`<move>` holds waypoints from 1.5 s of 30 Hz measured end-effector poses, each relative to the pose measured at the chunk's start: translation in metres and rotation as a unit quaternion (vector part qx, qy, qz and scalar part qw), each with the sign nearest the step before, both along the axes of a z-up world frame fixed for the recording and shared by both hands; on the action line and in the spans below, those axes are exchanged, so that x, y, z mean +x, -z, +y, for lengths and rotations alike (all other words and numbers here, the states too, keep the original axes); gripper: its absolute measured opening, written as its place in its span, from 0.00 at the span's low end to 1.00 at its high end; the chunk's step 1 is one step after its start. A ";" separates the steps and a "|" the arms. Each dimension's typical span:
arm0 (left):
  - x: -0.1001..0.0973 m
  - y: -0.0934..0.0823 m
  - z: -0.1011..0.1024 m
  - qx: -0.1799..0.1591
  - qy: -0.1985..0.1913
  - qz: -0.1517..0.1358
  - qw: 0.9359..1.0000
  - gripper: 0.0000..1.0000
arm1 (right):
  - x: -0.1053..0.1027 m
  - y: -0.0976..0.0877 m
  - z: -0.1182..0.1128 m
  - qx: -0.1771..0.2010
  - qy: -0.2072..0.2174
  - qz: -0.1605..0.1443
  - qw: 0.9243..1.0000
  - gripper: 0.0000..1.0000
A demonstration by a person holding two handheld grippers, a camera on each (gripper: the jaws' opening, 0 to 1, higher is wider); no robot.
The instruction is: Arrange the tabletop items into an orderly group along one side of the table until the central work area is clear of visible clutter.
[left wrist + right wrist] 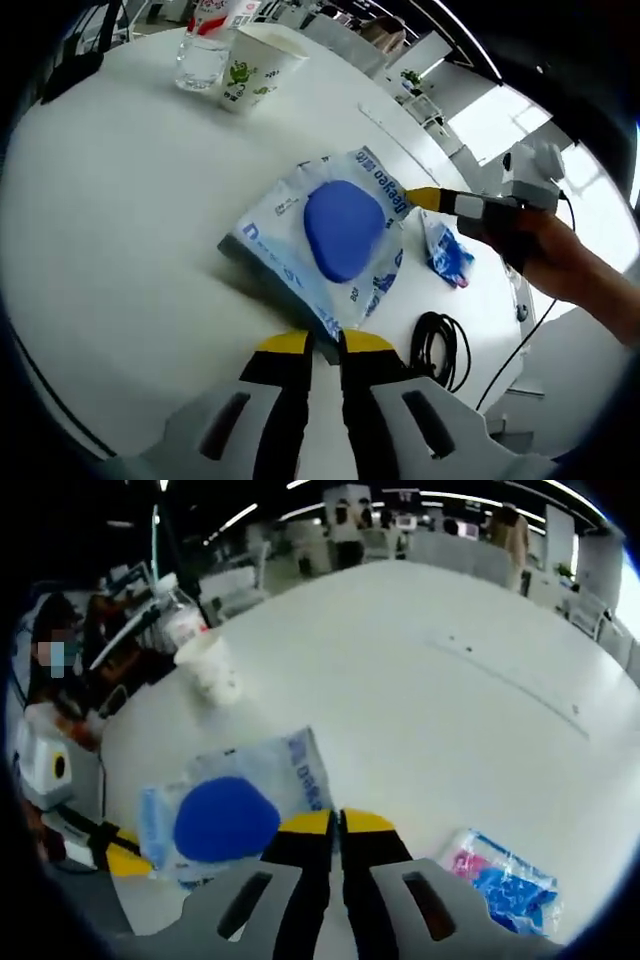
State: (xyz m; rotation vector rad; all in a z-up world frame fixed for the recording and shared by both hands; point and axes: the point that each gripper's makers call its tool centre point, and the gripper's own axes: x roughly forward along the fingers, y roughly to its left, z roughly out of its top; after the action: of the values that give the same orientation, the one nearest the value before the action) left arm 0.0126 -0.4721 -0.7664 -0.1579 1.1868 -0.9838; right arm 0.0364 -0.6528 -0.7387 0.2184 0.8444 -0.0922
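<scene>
A pack of wet wipes [340, 235] with a blue oval lid lies flat on the white round table [130, 220]. My left gripper [326, 343] is shut on the pack's near corner. From the right, my right gripper [425, 198] reaches in, held by a hand, with its yellow tips at the pack's opposite edge. In the right gripper view the same pack [225, 815] lies just beyond my right gripper [337, 822], whose jaws are shut on its edge. The left gripper [118, 858] shows there at the pack's left side.
A small blue and pink packet [447, 250] [500, 880] lies beside the pack. A coiled black cable [440, 345] sits near the table edge. A paper cup [255, 65] [210, 665] and a clear bottle [200, 55] [180, 620] stand together at the far side.
</scene>
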 end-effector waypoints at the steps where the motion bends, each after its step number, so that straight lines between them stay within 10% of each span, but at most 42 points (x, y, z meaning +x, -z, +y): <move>1: 0.001 -0.001 0.001 0.001 -0.001 -0.001 1.000 0.06 | -0.002 -0.001 0.003 0.005 0.001 0.001 1.000 0.00; 22: 0.042 -0.001 0.029 -0.011 -0.108 0.022 0.994 0.04 | -0.064 0.005 0.035 0.051 0.056 -0.010 0.997 0.00; 45: 0.046 -0.002 0.040 -0.022 -0.095 0.016 0.995 0.14 | -0.087 0.018 0.054 0.100 0.054 -0.010 0.993 0.10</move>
State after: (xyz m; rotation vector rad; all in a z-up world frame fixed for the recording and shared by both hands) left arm 0.0587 -0.4324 -0.7646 -0.3158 1.1565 -0.8427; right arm -0.0509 -0.5986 -0.7568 0.4539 0.8226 -0.1065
